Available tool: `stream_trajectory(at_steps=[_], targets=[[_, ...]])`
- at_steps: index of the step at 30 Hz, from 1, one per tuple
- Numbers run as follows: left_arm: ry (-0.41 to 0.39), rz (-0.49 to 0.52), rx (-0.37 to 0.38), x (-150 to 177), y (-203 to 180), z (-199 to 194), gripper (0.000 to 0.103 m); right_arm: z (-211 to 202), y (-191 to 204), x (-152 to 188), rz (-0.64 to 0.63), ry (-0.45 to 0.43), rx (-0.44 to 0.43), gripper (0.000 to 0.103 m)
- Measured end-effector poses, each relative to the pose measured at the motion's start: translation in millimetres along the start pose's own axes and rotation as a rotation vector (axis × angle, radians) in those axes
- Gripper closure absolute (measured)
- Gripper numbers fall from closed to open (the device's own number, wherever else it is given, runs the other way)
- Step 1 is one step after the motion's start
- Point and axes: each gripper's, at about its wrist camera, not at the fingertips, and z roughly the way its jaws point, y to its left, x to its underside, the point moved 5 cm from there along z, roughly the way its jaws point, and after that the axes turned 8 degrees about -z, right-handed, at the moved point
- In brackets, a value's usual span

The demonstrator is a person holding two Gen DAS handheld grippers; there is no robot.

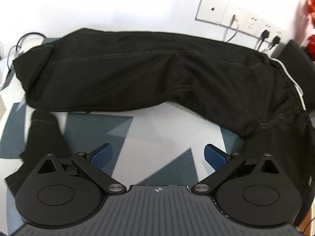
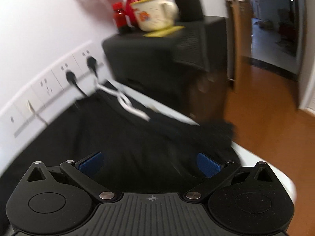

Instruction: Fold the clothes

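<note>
Left wrist view: above tabletop [image 1: 157, 125], facing wall, black fabric trousers [image 1: 149, 72] near. Right wrist view: close over same trousers [image 2: 126, 143], angled toward doorway. Shared: white wall sockets [image 1: 254, 22].

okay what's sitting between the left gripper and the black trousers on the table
Nothing. In the left wrist view, only bare patterned tablecloth separates the open left gripper from the black trousers.

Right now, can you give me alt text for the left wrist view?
Black sweatpants lie flattened across a table with a grey-and-white geometric cover, waistband with white drawstring at right. The left gripper is open above the bare cover, holding nothing. Wall sockets sit behind.
</note>
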Motion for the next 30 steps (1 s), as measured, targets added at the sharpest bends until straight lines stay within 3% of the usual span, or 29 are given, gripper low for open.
stream_trajectory(at_steps=[4, 8, 16, 21, 25, 30], targets=[[-0.077, 0.043, 0.008, 13, 19, -42, 0.001, -48, -8, 53, 0.038, 0.043, 0.027, 0.001], [-0.115, 0.068, 0.013, 42, 49, -72, 0.001, -97, 6, 91, -0.034, 0.045, -0.005, 0.001], [-0.19, -0.022, -0.11, 77, 125, -105, 0.001, -161, 35, 136, -0.137, 0.053, -0.023, 0.001], [-0.126, -0.103, -0.111, 96, 155, -104, 0.001, -168, 83, 151, -0.219, 0.091, -0.101, 0.001], [-0.114, -0.153, -0.052, 92, 152, -94, 0.001, -172, 119, 156, -0.27, 0.092, -0.169, 0.001], [-0.101, -0.167, -0.062, 80, 134, -62, 0.001, -176, 128, 160, -0.286, 0.087, -0.177, 0.001]])
